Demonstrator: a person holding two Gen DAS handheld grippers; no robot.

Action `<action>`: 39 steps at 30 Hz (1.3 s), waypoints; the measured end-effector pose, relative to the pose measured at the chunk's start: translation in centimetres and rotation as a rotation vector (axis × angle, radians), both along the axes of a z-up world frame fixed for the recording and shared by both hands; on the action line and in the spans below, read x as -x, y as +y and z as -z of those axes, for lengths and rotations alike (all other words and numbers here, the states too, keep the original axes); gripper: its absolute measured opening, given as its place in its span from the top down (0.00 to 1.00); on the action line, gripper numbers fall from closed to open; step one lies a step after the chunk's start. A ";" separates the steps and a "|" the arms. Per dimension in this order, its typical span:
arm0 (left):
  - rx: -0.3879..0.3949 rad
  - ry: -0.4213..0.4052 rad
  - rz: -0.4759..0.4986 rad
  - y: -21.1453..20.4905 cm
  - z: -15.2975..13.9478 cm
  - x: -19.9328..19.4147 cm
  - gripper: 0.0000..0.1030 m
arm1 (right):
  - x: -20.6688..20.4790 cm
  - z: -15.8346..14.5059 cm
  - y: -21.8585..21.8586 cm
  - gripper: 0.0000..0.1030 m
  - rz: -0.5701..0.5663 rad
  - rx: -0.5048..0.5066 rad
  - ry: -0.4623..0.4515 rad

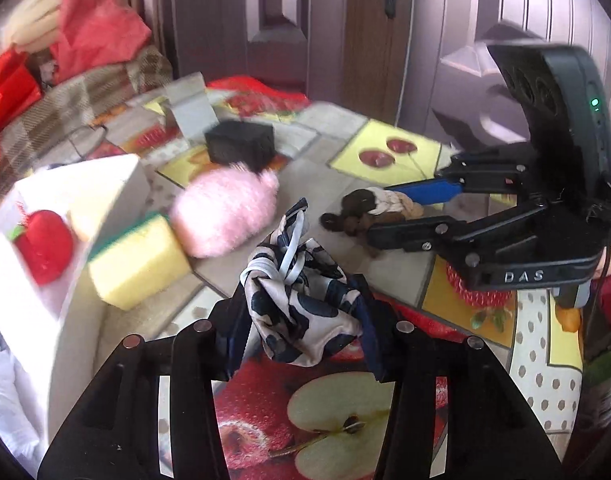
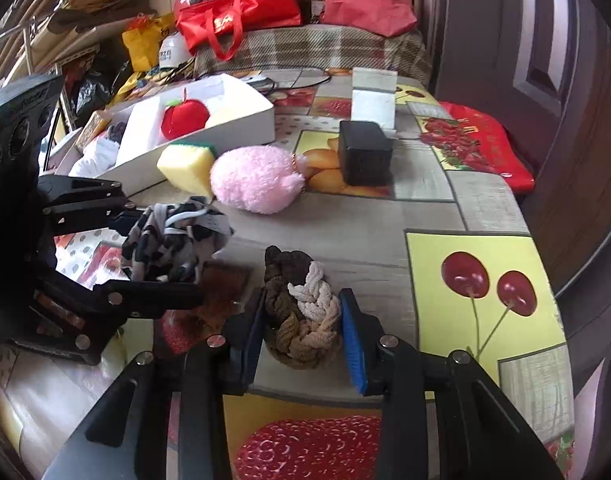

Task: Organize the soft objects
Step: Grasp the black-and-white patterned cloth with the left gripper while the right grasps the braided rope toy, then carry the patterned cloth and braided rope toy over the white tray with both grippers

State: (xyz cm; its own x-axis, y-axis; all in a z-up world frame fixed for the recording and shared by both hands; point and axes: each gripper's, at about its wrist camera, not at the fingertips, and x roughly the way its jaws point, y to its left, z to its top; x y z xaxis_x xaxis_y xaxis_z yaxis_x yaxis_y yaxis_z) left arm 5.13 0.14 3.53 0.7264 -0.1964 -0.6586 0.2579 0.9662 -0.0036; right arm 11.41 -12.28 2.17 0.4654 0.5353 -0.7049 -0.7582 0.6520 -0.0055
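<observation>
My left gripper (image 1: 301, 320) is shut on a black-and-white patterned cloth (image 1: 301, 304) and holds it above the table; it also shows in the right wrist view (image 2: 173, 240). My right gripper (image 2: 301, 332) has its jaws around a brown-and-cream braided rope toy (image 2: 301, 308) lying on the table; the pads stand close beside it, and contact is not clear. The toy also shows in the left wrist view (image 1: 369, 208). A pink fluffy plush (image 2: 257, 180), a yellow sponge (image 2: 187, 166) and a red apple plush (image 2: 184, 117) inside a white tray (image 2: 241, 128) lie beyond.
A black box (image 2: 365, 152) and a white box (image 2: 373, 98) stand on the fruit-pattern tablecloth (image 2: 485, 264). Red bags (image 2: 241, 8) pile on a plaid-covered surface at the back. A dark door (image 2: 545, 60) is on the right. White cloth (image 1: 1, 392) lies by the tray.
</observation>
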 end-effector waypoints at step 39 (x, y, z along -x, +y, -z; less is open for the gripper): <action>-0.009 -0.463 -0.604 15.0 -2.9 14.1 0.55 | 8.1 -2.9 10.1 0.66 0.004 -0.234 -0.296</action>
State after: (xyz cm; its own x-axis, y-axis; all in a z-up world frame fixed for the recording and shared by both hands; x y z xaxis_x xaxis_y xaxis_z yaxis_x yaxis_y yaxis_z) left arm -8.93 15.09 6.45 0.9085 0.3267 -0.2606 -0.3421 0.9395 -0.0151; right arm 3.31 -2.13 5.02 0.6332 0.6637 -0.3983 -0.7434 0.6648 -0.0741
